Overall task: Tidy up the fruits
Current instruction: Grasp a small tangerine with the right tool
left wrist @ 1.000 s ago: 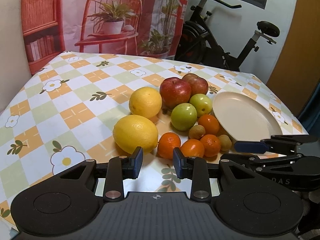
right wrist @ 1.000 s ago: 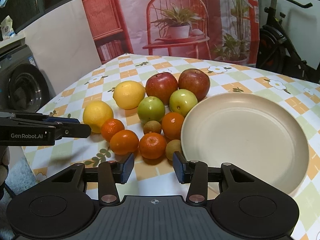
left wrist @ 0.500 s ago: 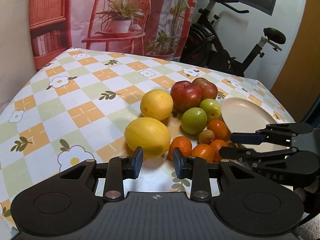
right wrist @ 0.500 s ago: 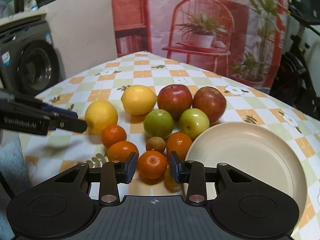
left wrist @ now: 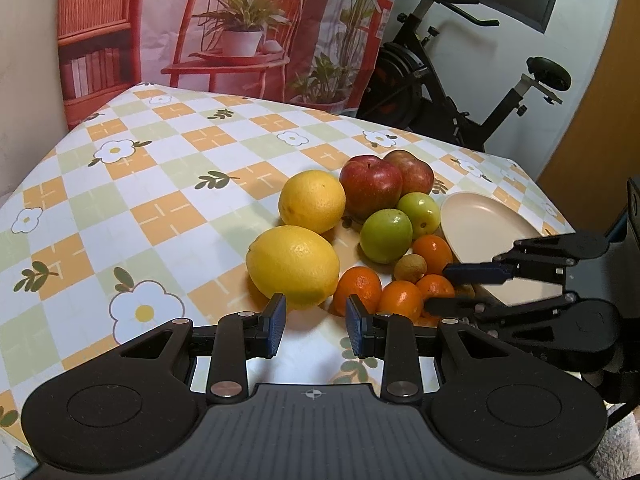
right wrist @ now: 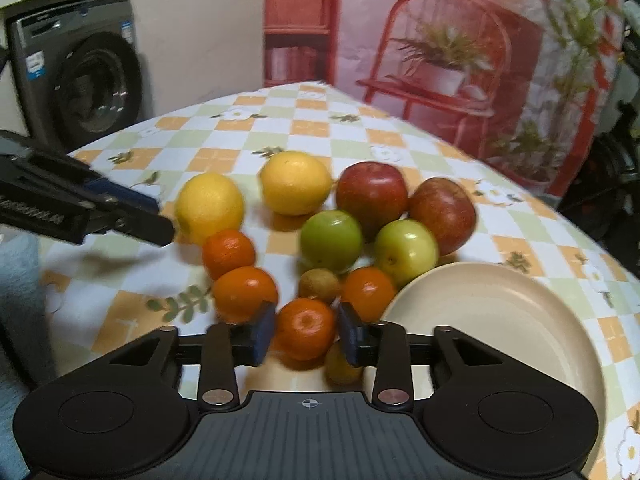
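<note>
Fruit lies bunched on the checked tablecloth (left wrist: 160,184): two lemons (left wrist: 293,266), two red apples (left wrist: 370,184), two green fruits (left wrist: 386,236), several mandarins and a small brown fruit (right wrist: 320,285). To their right is a bare cream plate (right wrist: 500,320). My right gripper (right wrist: 306,334) is closing on the nearest mandarin (right wrist: 306,326), which still rests on the cloth. The pads sit against both its sides. The left wrist view shows that gripper (left wrist: 438,287) around the same fruit. My left gripper (left wrist: 316,332) stands narrowly open with nothing between its fingers, just short of the front lemon.
A small yellowish fruit (right wrist: 340,364) lies partly hidden under my right gripper's right finger. An exercise bike (left wrist: 440,92) stands behind the table and a washing machine (right wrist: 88,84) to its left. A printed backdrop (left wrist: 240,32) hangs at the back.
My right gripper has rolled and moved forward over the fruit, and its jaws have narrowed around the front mandarin. The left gripper has stayed nearly still with the same gap.
</note>
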A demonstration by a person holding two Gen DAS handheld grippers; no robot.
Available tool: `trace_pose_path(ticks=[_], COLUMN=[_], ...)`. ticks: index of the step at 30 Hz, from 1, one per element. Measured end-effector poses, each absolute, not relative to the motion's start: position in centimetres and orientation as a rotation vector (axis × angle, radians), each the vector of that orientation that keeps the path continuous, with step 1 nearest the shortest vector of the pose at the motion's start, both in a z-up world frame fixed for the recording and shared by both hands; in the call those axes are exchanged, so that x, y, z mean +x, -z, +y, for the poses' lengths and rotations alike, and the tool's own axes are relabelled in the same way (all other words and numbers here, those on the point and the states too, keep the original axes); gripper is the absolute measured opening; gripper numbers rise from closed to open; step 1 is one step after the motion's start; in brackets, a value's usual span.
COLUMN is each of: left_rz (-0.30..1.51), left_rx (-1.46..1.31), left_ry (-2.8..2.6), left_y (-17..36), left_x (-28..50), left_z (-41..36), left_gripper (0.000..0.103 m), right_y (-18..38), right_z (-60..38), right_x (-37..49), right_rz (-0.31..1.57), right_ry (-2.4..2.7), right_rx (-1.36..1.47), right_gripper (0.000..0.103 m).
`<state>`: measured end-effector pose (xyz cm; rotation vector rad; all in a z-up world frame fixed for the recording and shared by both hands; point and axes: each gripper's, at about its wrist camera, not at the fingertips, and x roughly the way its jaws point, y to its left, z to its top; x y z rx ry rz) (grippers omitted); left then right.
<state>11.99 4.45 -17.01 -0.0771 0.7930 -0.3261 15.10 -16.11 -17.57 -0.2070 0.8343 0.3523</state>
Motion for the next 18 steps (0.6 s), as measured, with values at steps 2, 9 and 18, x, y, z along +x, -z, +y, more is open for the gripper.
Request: trace_pose_path(ticks=[2,9,18], left_rz=[0.793,0.793,0.806], left_rx=[-0.077,-0.078,-0.095], left_ry=[0.326,0.326,0.339], left_y=[17.0,17.0,17.1], left_x=[12.0,12.0,11.9], left_z=[4.5,4.5,4.7], left_gripper=[0.035,0.035,0.035], right_y=[17.7,17.8,17.8], right_z=[-15.8,-15.6,-16.4], right_x=[14.8,15.2,14.0], right_rz=[0.829,0.839,0.838], right_ry=[-0.363,-0.362,-0.359], right_rx=[-0.235,-0.241,-0.116], right_gripper=[0.031,0.033,0.031])
